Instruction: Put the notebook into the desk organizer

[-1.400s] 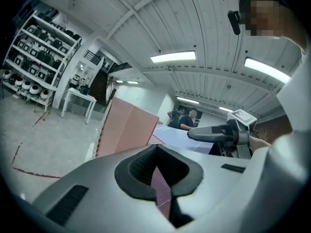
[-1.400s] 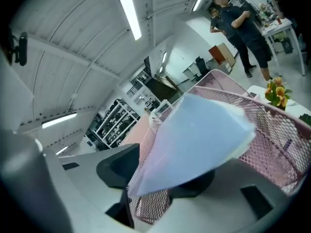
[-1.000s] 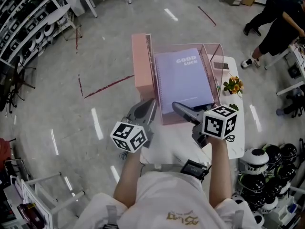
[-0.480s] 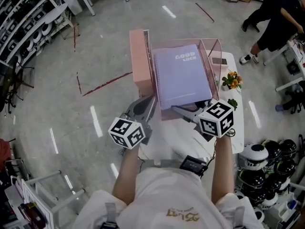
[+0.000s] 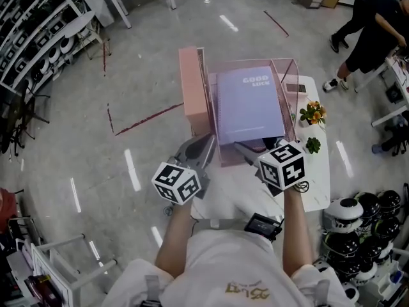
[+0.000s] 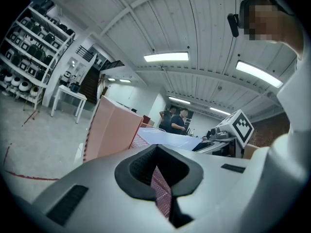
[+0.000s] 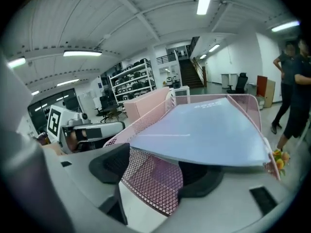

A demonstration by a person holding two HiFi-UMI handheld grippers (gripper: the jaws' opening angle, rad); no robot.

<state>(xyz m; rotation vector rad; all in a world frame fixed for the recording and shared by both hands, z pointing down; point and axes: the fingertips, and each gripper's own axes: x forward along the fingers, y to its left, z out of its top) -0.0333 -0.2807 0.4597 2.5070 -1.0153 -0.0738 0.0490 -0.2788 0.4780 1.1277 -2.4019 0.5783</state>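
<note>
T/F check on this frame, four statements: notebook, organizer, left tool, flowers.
1. The notebook cover reads GOOD LUCK. True.
2. The notebook lies on the floor. False: it lies in the pink desk organizer, with its near edge over the mesh front wall.
3. The left tool is shut on the organizer's mesh wall. True.
4. The orange flowers stand left of the organizer. False: they stand at its right, on the white table.
</note>
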